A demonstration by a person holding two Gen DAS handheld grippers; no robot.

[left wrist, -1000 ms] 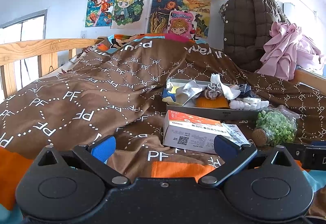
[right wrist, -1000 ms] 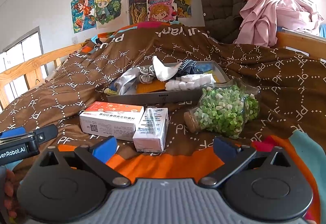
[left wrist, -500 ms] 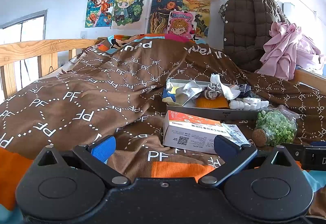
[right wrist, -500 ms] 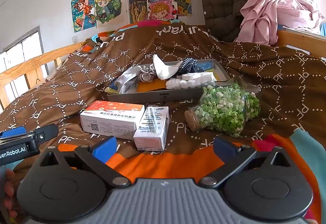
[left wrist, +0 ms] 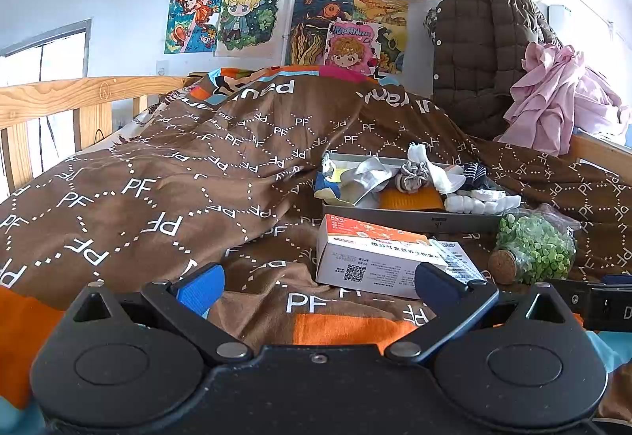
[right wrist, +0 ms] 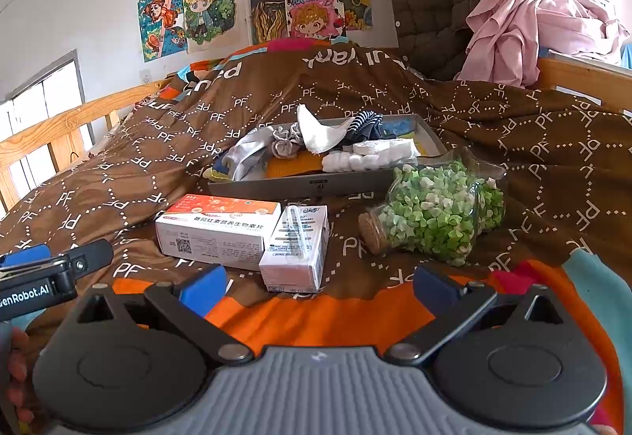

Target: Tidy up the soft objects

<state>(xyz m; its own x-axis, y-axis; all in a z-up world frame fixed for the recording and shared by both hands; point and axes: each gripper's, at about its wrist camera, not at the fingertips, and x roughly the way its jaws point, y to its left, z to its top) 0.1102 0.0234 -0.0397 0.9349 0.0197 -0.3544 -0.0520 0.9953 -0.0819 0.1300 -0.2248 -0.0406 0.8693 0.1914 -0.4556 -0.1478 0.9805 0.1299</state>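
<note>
We held both grippers low over the brown quilt (right wrist: 533, 142), and neither carried anything. The left gripper (left wrist: 316, 287) had its jaws spread wide with only the quilt between them, and the right gripper (right wrist: 320, 287) stood the same way, wide apart and empty. The soft objects lay together in the grey tray (right wrist: 316, 185) further up the bed: a white cloth (right wrist: 322, 134) standing up in the middle, a grey scrunchie (right wrist: 285, 145) beside it, a striped dark sock (right wrist: 367, 121) behind, a grey-white cloth (right wrist: 247, 154) hanging toward the left rim, an orange cloth (right wrist: 294, 163) lying flat, and a row of cotton balls (right wrist: 347, 161) along the front. They looked loosely piled and not folded. In front of the tray, on the quilt, were the hard things: a medicine box (right wrist: 215, 231), a small carton (right wrist: 296, 247) touching its right end, and a cork-stoppered jar of green paper stars (right wrist: 430, 215) lying on its side. In our judgement this scene fitted two stages: either the soft things had been gathered into the tray and the work was near its end, or they waited there to be sorted. We could not decide between them. Any next move would call for reaching past the box and the carton without pushing them, and closing softly on cloth, because such things fold and slip.
</note>
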